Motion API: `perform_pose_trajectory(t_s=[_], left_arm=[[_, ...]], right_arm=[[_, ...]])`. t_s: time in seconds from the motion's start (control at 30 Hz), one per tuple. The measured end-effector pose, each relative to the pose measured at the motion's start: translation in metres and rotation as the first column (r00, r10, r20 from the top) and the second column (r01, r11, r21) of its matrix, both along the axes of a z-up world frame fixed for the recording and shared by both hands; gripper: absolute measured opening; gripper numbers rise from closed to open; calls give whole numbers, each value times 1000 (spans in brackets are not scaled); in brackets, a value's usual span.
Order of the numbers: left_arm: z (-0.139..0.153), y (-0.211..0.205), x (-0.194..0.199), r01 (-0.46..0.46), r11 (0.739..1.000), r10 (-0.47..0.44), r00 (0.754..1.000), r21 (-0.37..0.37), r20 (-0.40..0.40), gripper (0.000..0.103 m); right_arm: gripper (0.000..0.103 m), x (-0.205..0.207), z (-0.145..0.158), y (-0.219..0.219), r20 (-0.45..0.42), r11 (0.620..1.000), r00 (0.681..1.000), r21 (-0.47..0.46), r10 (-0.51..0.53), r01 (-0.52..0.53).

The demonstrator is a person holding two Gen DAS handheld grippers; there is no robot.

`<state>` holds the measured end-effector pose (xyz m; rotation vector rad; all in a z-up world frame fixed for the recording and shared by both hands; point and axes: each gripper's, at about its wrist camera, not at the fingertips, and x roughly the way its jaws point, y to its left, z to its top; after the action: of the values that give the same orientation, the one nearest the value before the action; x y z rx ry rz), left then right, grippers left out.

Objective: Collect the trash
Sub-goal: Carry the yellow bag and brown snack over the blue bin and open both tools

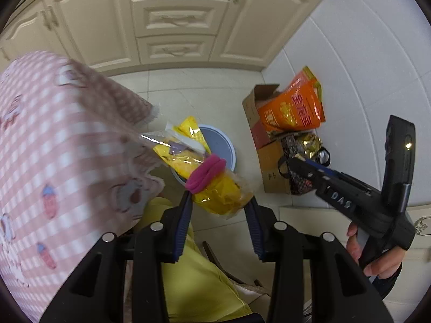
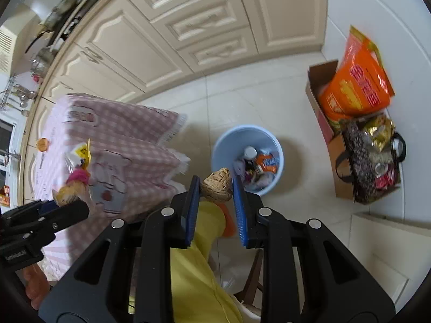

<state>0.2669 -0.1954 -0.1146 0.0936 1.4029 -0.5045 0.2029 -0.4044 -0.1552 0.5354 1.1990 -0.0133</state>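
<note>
My left tool (image 1: 219, 202) grips a yellow wrapper bundle (image 1: 212, 185); my right tool (image 2: 216, 188) pinches a brown crumpled wad (image 2: 217, 185). Only the right view shows inside the bin (image 2: 221, 145), mid-frame.

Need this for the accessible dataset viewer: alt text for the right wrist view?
The right gripper pinches a crumpled brown lump just short of a pale blue trash bin already holding wrappers on a tiled floor. At left, a pink checked tablecloth; at right, a cardboard box with an orange bag.

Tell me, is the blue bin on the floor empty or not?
Not empty. The right wrist view looks into the bin and shows wrappers and other small trash lying inside.
</note>
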Motion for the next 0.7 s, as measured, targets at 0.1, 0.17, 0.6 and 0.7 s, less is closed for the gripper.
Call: perform_pose_trajectory(t_s=[0.1,0.17,0.6,0.7], left_arm=[[-18,-17,3,21,1000,-21,999,21,-33,39],[-29,-25,6,30,999,-28,998,35,-54,39],[-93,-51,34,-7,994,26,986,113,-168,65],[-95,-43,32,-11,993,31,985,114,-171,65]], right_arm=[[25,0,-21,-7,-44,1000,999,6,-11,11],[25,0,-32,-11,-67,1000,998,11,-16,17],[25,2,-67,-23,-144,998,988,28,-52,56],[26,6,-71,-18,-164,998,985,26,-44,49]])
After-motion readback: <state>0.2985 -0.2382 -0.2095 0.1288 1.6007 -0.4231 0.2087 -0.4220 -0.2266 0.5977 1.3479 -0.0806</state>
